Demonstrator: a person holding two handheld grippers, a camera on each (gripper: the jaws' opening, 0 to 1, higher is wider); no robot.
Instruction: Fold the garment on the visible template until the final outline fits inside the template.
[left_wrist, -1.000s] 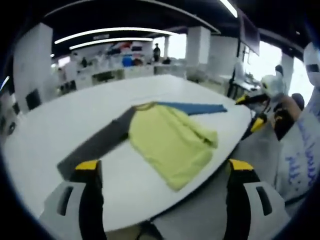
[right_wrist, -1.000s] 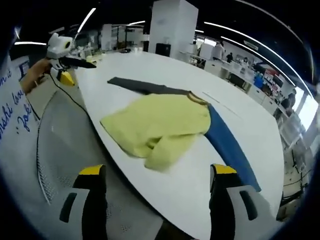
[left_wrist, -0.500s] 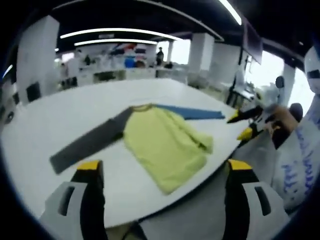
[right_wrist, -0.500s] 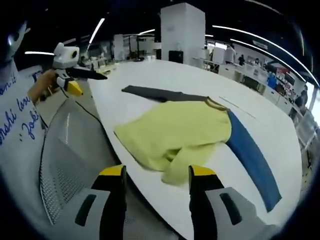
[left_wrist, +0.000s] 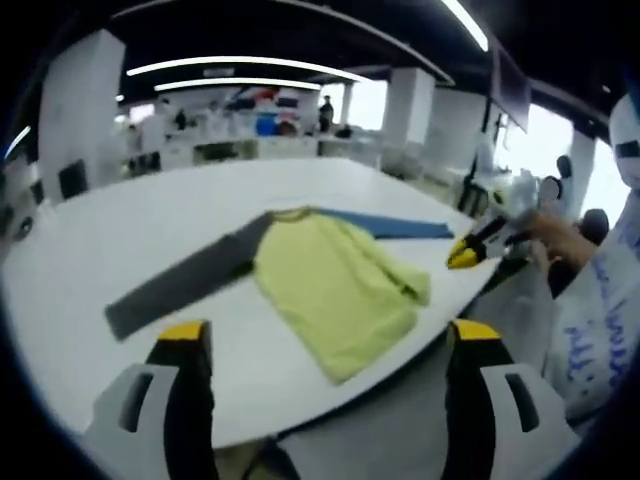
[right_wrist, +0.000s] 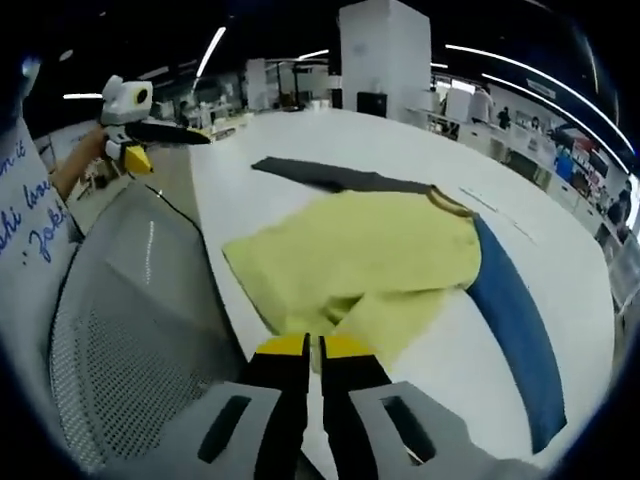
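Folding not begun: garment (left_wrist: 330, 290) lies near desk (left_wrist: 150, 225) edge, left gripper (left_wrist: 325, 345) wide, right gripper (right_wrist: 308, 352) nearly closed, empty; next, grasp hem.

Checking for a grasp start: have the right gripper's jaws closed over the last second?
Yes. The right gripper went from wide open to shut, tips nearly touching, empty, just short of the yellow shirt near the table edge.

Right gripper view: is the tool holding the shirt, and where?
Nothing held. The right tool is shut short of the shirt hem; the left tool is open.
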